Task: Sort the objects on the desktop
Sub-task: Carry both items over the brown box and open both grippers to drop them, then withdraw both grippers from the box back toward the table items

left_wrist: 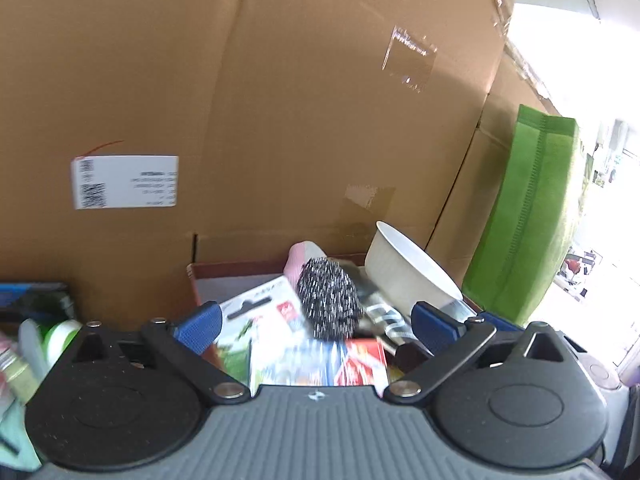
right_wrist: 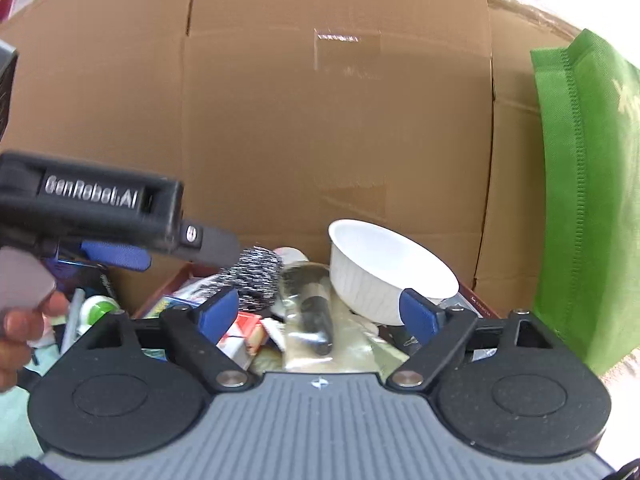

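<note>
Both the left gripper (left_wrist: 316,330) and right gripper (right_wrist: 318,312) gape empty; the scourer (left_wrist: 329,300) at twelve o'clock looks light and springy, best pinched across its middle.

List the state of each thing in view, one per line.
Left gripper: open, holding nothing.
Right gripper: open, holding nothing.
White bowl: tilted, empty, resting on the clutter.
Steel scourer: loose on top of the pile.
Red tray: full of mixed items.
Green bag: upright beside the cardboard box.
</note>
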